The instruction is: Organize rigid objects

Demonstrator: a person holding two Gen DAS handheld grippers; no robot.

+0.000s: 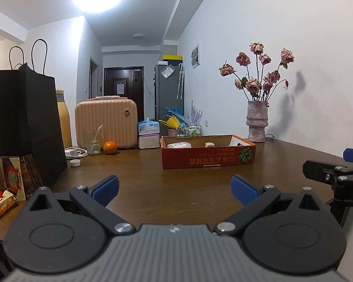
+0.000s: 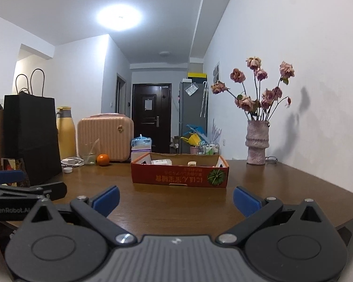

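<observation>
A: Claws?
B: Left gripper (image 1: 174, 189) spread wide, holding nothing; right gripper (image 2: 175, 201) likewise, both over the wooden table (image 1: 153, 176).
A: Task items?
B: White adapter (image 1: 179, 145) and small beige object (image 1: 209, 144) inside the red cardboard box (image 1: 208, 158), ahead of both claws.

Bare table (image 2: 176, 202) leads to the red box (image 2: 180, 175); black bag (image 2: 30, 138) crowds the left.
</observation>
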